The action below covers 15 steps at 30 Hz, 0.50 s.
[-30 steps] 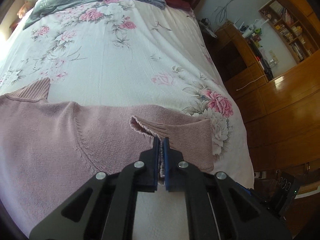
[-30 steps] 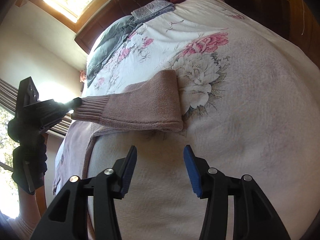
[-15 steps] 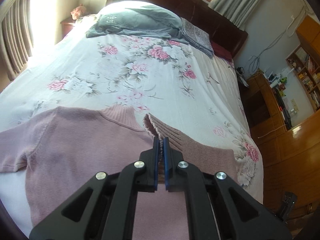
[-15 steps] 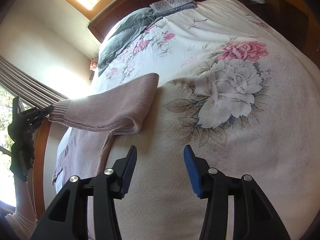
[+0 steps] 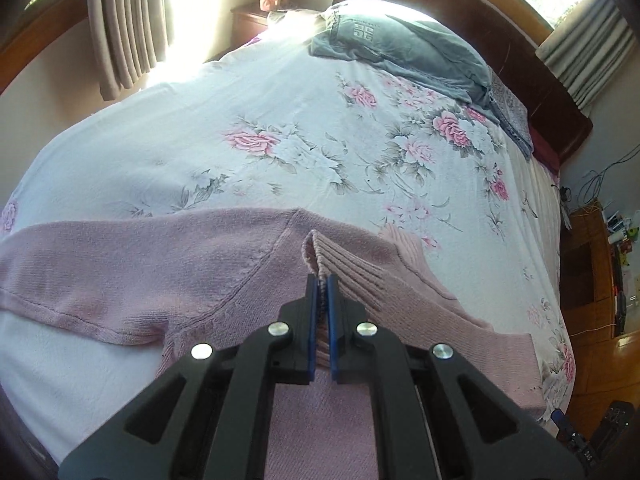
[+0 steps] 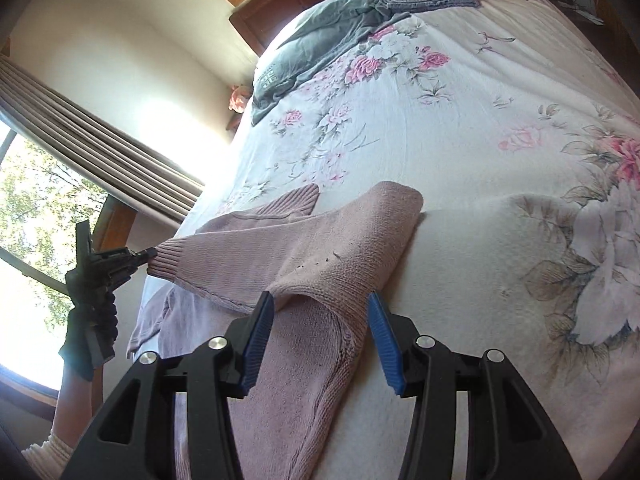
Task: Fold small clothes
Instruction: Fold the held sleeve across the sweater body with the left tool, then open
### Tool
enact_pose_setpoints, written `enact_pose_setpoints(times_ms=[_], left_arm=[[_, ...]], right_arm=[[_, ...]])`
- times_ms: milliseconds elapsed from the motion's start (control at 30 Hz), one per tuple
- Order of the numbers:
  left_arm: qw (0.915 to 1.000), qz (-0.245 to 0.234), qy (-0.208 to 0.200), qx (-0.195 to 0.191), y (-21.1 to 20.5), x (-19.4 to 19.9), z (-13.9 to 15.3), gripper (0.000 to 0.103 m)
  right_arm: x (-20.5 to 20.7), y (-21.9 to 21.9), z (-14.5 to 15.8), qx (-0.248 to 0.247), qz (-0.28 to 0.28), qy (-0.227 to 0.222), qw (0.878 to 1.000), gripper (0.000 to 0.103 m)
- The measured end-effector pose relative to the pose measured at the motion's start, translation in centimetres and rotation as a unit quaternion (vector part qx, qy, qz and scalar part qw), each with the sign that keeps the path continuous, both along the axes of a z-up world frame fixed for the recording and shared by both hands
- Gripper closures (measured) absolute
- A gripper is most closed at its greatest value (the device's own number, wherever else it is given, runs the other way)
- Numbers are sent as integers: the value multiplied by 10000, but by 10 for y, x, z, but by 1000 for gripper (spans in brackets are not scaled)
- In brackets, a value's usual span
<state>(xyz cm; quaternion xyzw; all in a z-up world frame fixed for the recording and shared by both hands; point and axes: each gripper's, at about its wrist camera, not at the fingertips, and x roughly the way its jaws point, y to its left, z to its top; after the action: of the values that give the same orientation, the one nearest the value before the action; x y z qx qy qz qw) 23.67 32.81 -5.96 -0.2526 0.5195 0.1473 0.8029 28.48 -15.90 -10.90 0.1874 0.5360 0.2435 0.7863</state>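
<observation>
The left gripper [image 5: 321,280] is clamped on the ribbed cuff [image 5: 340,266] of a pink sweater [image 5: 160,268], its blue-padded fingers [image 5: 311,300] nearly together. The sleeve is folded across the sweater body, which lies flat on the floral bed [image 5: 300,140]. A grey pillow [image 5: 408,52] rests at the headboard edge.

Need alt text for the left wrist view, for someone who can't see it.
The left gripper, shut on the ribbed cuff of a pink sweater, holds that sleeve over the sweater's body. The sweater lies on a floral bedspread, a grey pillow at the far end.
</observation>
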Motion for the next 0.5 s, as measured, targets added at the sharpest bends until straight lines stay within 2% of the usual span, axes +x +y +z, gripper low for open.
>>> enact_pose_setpoints(times_ms=[67,133,167,233,300,400,500], left_arm=[[9996,111,200,144,5,-6,-12,99],[9989,87,318,344,8,-12,-16,99],[9986,58,325,423,9,-15,-15,99],[9984,-110,236,507,4,-19,-8,96],[9980,-379,106,498,-10,-18,0,88],[9966,-740,-29,358,-35,-11,4,80],[9934,-1117,6,261,-62,0,-7,79]], right_arm=[[5,14,-18,-283,168,220,9992,53],[3,24,-42,-920,360,551,9936,56],[0,27,-50,-1055,453,548,9919,57],[-6,28,-46,-1175,563,387,9907,57],[-10,28,-28,-1248,547,217,9904,56],[-9,26,14,-910,404,-214,9948,55],[7,33,37,-255,414,-255,9985,52]])
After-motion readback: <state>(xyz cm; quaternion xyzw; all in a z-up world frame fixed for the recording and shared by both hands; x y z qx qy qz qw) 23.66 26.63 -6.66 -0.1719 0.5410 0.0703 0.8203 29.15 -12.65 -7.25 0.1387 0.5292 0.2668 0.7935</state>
